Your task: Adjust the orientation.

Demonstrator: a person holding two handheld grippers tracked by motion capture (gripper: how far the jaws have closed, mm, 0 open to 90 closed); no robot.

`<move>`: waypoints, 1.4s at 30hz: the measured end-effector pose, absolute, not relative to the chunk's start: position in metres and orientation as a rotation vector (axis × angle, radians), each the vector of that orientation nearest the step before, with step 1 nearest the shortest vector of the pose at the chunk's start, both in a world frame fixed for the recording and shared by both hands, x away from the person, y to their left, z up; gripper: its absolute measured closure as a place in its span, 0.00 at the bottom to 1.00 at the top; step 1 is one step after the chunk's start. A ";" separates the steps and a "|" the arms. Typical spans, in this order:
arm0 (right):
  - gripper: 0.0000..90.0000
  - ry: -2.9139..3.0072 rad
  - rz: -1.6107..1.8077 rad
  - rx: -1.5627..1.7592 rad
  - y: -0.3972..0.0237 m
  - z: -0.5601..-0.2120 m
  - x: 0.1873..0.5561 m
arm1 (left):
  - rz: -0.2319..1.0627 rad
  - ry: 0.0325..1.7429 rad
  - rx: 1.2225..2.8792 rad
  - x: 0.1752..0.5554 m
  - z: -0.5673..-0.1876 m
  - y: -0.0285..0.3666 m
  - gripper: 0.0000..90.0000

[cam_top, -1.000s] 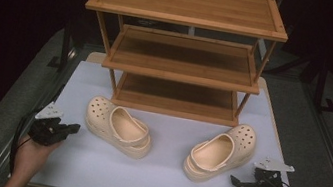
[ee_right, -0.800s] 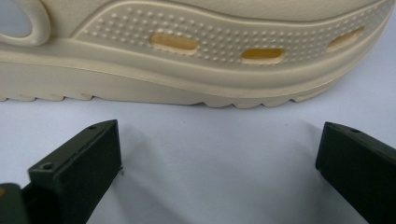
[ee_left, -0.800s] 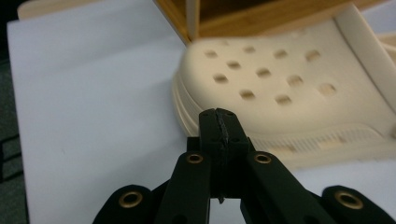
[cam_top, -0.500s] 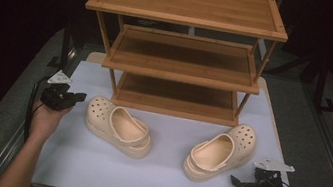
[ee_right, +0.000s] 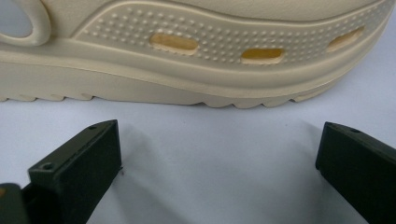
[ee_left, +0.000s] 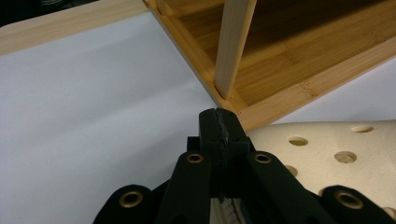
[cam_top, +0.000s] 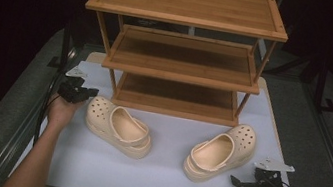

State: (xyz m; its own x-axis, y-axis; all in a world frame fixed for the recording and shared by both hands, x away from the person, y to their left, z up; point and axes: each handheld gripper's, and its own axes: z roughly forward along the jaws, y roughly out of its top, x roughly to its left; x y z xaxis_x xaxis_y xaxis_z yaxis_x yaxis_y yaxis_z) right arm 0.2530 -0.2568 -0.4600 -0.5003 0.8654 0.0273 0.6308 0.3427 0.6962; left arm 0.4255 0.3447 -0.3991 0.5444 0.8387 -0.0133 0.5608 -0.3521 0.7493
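Left gripper [cam_top: 84, 93] moved forward, now beside left clog [cam_top: 118, 127] toe.

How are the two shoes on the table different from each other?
The left clog points its holey toe to the back left, while the right clog points its toe to the back right. The left clog has the shut left gripper by its toe; the right clog has the open right gripper near its heel. Both are cream, upright, and in front of the wooden rack.

A fixed camera looks forward and down over the table [cam_top: 161, 178]. Each gripper camera sits low and close: left faces the bamboo shoe rack [ee_left: 289, 79], right the right clog [ee_right: 196, 51].
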 end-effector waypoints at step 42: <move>0.00 2.264 0.938 1.323 -0.257 -0.460 0.253 | 0.432 0.944 2.092 0.367 -0.389 0.301 1.00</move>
State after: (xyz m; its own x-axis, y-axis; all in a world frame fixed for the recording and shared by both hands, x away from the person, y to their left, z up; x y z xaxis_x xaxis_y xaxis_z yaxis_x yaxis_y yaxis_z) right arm 0.2528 -0.2567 -0.4600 -0.4999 0.8657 0.0257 0.6303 0.3432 0.6964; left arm 0.3666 0.3011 -0.3888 0.6655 0.7463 -0.0114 0.4793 -0.4156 0.7730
